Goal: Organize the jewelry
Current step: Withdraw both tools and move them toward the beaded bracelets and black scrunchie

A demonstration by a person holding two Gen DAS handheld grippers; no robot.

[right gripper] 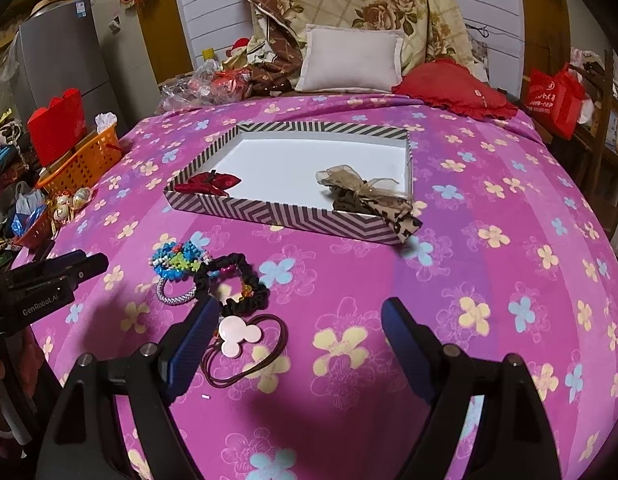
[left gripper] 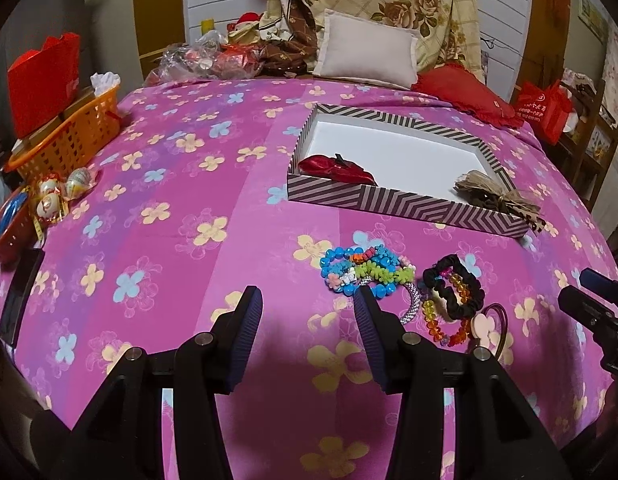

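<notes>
Both tools hover spread and empty above the pink flowered bed (left gripper: 169, 184). Using the striped tray (right gripper: 293, 210) as the landmark: the right tool (right gripper: 301, 316) is nearest the viewer on the tray's near side, and just beside its left finger lies a pink mouse-shaped hair tie (right gripper: 240, 334) with dark elastic loops. A little closer to the tray sits a black scrunchie (right gripper: 245, 284) with orange and yellow beads, then a silver bracelet (right gripper: 177, 294) and a heap of blue and green bead bracelets (left gripper: 361, 270). The left tool (left gripper: 309, 308) hangs over the bed with its right finger next to that heap. Inside the tray, a red bow (left gripper: 339, 169) lies in the near left corner and a tan ribbon hair bow (right gripper: 365, 196) drapes over the near right rim. Beyond the tray rest a grey pillow (left gripper: 367, 48) and a red cushion (right gripper: 457, 90).
</notes>
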